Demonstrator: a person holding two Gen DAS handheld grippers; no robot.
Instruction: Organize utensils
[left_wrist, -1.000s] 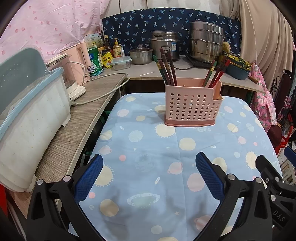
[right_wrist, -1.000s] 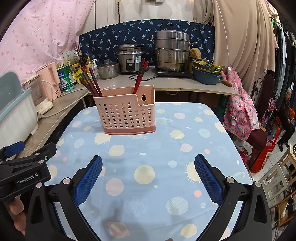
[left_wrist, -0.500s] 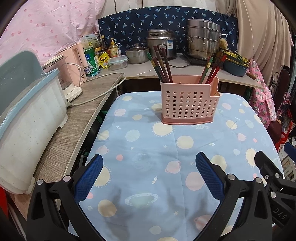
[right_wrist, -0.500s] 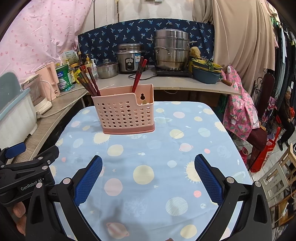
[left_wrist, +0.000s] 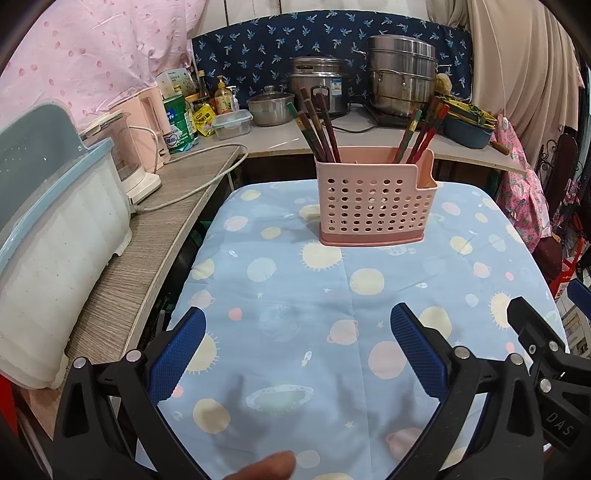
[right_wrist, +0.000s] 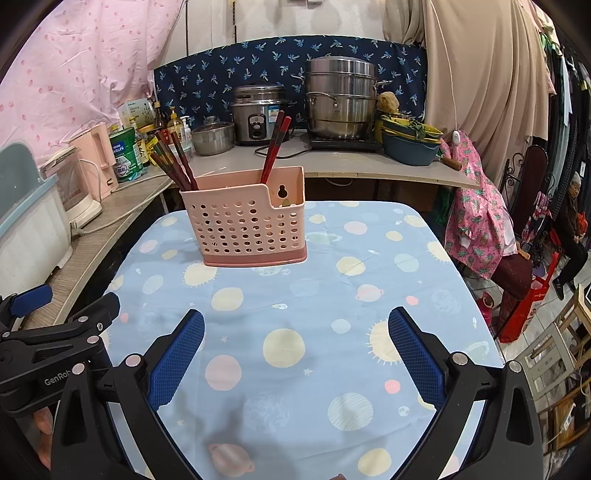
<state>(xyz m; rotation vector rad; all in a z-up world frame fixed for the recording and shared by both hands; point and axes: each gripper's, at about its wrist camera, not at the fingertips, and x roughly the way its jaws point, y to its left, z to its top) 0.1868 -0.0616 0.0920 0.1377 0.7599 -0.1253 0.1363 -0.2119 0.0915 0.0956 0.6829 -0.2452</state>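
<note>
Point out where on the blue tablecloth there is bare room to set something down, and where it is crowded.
Bare: the broad stretch of tablecloth between the pink utensil holder and the open left gripper and right gripper, plus the strip right of the holder. Crowded: the back counter with pots, and the side counter with appliances.

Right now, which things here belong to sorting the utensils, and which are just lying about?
Job:
pink basket
chopsticks
left hand-held gripper, open
right hand-held gripper, open

Lying about:
rice cooker
steel steamer pot
pink kettle
green tin
blue bowl
</note>
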